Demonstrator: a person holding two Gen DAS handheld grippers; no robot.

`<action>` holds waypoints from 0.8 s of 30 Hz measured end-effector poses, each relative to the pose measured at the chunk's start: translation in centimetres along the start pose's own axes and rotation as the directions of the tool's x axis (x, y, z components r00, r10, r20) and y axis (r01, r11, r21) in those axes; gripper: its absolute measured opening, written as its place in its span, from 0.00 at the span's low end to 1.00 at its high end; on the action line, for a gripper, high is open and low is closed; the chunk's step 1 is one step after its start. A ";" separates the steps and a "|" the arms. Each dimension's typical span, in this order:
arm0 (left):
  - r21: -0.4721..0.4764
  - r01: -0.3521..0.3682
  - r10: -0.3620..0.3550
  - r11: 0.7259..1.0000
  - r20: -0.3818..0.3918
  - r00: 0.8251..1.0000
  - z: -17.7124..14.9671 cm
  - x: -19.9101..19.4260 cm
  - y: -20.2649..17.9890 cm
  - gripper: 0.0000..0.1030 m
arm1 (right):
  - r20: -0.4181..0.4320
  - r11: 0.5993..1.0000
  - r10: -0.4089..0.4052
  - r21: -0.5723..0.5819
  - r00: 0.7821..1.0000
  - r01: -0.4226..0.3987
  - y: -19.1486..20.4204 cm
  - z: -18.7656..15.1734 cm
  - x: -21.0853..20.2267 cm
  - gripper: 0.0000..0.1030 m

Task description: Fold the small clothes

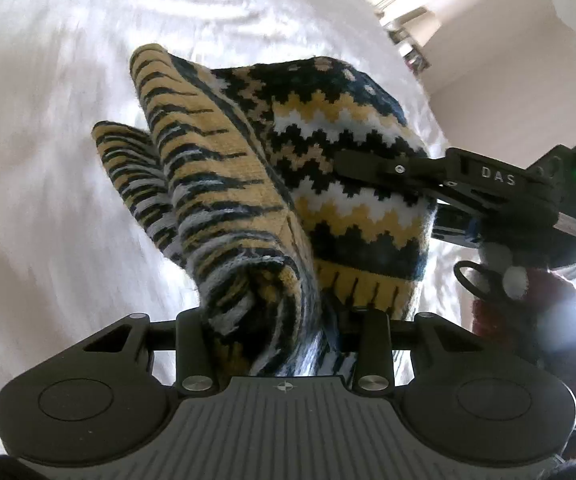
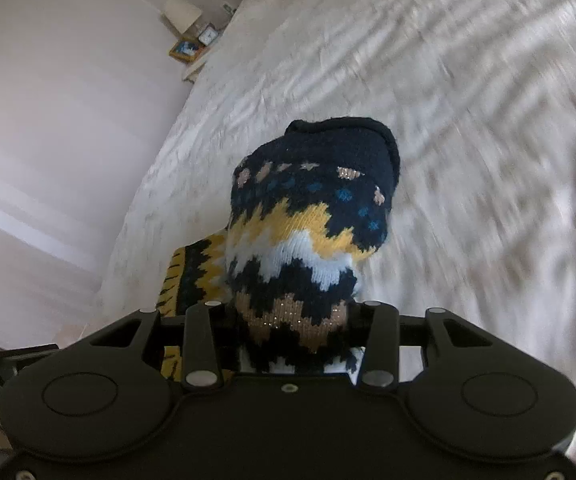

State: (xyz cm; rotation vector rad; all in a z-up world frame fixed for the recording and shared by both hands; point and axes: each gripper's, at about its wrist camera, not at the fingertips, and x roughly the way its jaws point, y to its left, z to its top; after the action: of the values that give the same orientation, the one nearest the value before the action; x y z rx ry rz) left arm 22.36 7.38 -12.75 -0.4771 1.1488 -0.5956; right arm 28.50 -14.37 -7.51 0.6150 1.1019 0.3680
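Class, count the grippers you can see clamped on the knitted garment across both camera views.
2. The left gripper pinches the knitted garment at its bunched lower edge; the right gripper clamps its other end, also showing at right in the left view.

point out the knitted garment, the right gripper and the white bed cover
knitted garment (image 1: 328,184), left wrist view, on its zigzag patterned front
right gripper (image 1: 372,168), left wrist view, on its finger lying against the knit
white bed cover (image 2: 468,80), right wrist view, on a bare wrinkled stretch
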 end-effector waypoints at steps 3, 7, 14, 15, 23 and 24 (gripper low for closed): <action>-0.029 -0.026 0.026 0.999 -0.009 1.000 -1.9 1.0 -0.9 0.37 | -0.023 1.000 0.005 -0.010 1.000 -0.005 -1.0 -2.0 -1.0 0.50; -0.030 -0.055 0.055 0.998 0.006 0.998 -2.9 2.2 -2.5 0.37 | -0.040 0.999 0.023 -0.047 0.999 -0.024 -1.8 -3.2 -2.2 0.50; -0.026 -0.097 0.099 0.995 0.061 0.993 -2.4 2.2 -2.9 0.38 | -0.019 0.992 0.033 -0.119 0.999 -0.036 -2.8 -2.5 -3.4 0.57; -0.031 -0.140 0.141 0.990 0.051 0.989 -2.4 2.5 -2.3 0.42 | -0.002 0.990 -0.025 -0.141 1.000 0.024 -3.3 -2.4 -3.3 0.66; -0.112 -0.437 0.449 0.892 0.132 0.884 -5.5 -1.5 -0.1 0.68 | 0.123 0.923 -0.341 -0.143 0.932 0.357 -7.4 -4.8 -5.8 0.93; -0.092 -0.449 0.458 0.889 0.150 0.876 -5.2 -1.8 -0.7 0.69 | 0.145 0.918 -0.343 -0.157 0.928 0.364 -7.1 -5.2 -6.3 0.95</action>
State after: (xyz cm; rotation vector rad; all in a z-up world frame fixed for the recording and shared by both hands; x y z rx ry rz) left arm 16.80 7.76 -12.81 -0.2800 1.0689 -0.1103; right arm 21.01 -22.06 -9.08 0.2617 1.0311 0.1138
